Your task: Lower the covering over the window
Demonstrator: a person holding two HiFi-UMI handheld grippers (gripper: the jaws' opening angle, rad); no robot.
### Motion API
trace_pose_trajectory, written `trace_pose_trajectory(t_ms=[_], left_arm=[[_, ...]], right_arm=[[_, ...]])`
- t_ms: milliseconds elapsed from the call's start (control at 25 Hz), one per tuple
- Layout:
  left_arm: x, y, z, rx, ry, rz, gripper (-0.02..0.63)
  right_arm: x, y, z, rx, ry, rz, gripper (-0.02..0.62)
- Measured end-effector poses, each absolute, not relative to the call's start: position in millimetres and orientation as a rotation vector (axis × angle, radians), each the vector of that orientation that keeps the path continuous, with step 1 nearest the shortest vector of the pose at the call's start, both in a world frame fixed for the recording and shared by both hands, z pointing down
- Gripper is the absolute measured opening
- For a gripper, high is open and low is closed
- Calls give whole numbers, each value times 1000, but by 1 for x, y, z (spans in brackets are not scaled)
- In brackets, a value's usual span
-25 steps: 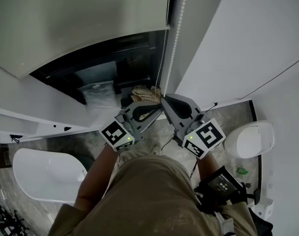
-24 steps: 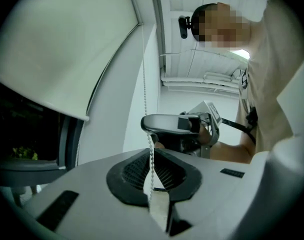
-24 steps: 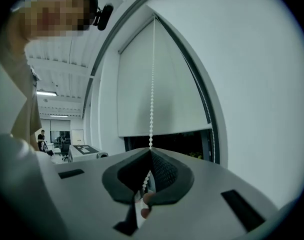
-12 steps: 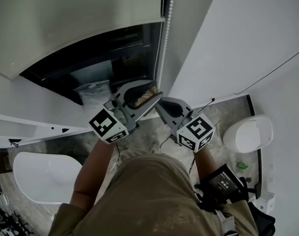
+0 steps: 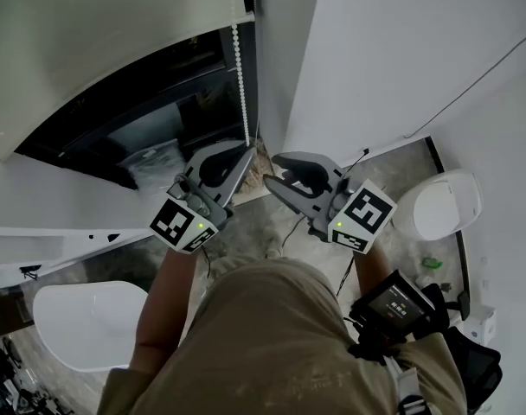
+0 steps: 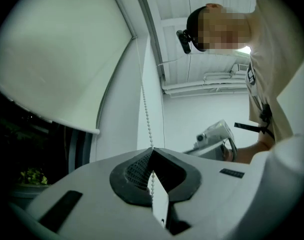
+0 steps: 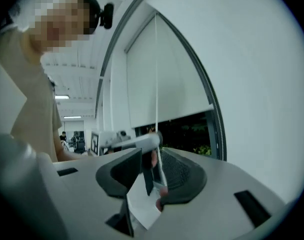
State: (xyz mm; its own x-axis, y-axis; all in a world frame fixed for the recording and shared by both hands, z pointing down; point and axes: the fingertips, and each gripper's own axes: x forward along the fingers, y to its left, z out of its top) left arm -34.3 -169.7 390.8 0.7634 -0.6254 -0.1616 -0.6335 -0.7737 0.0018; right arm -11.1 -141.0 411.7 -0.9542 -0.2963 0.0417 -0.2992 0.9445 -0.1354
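A: Left gripper (image 6: 152, 151), state?
B: Closed tight on the bead chain (image 5: 240, 85), pinching it right at the tips.
A: Right gripper (image 5: 271, 169)?
B: Just been opening. Parted now, with the same chain running down between the pads, close to one pad, not squeezed. Just beside the left one.
A: Blind (image 5: 90, 50), where?
B: Partly down over the window (image 5: 159, 111). Covering the upper part only, with dark glass bare below the bottom bar. Chain hanging along the right edge of the frame.
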Motion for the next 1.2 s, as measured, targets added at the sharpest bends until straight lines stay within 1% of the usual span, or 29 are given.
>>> trace_pose_trajectory(t_ms=[120, 280, 320, 360, 480, 560, 600, 680, 760, 920, 960, 1000, 1120, 1160, 1200], left_arm=[[-16, -157, 418, -2945, 1015, 158, 17], [-5, -143, 440, -2989, 1017, 155, 15], [-5, -140, 440, -2986, 1020, 152, 17], [-5, -139, 440, -2980, 1020, 143, 15], [-6, -134, 440, -2991, 995, 130, 17], [-10, -131, 441, -3042, 963, 175, 17], [-15, -131, 440, -3078, 953, 236, 28], [-33, -136, 426, -3124, 973, 427, 154], [-46, -145, 400, -3079, 1019, 531, 166], [-33, -162, 361, -2979, 1003, 404, 163], [-29, -164, 358, -2979, 985, 382, 68], [-27, -165, 358, -2987, 970, 377, 26], [-33, -167, 361, -2964, 1008, 389, 23], [-36, -167, 361, -2935, 1036, 376, 23], [-37, -165, 362, -2910, 1057, 357, 23]], right_arm=[[-10, -144, 376, 544, -3145, 184, 112], [-16, -151, 374, 673, -3085, 53, 105], [-16, -152, 377, 696, -3072, 58, 58], [-16, -153, 379, 701, -3073, 94, 31], [-16, -152, 380, 696, -3094, 224, 18], [-15, -154, 382, 737, -3086, 204, 16], [-16, -155, 387, 751, -3072, 197, 15], [-20, -156, 407, 734, -3020, 226, 15], [-26, -152, 436, 681, -2963, 295, 15], [-32, -144, 452, 632, -2949, 334, 15], [-33, -144, 451, 630, -2949, 320, 15], [-34, -142, 451, 622, -2948, 310, 15], [-29, -139, 450, 536, -2968, 339, 17], [-25, -138, 446, 504, -2982, 361, 38], [-19, -139, 440, 493, -3000, 378, 116]])
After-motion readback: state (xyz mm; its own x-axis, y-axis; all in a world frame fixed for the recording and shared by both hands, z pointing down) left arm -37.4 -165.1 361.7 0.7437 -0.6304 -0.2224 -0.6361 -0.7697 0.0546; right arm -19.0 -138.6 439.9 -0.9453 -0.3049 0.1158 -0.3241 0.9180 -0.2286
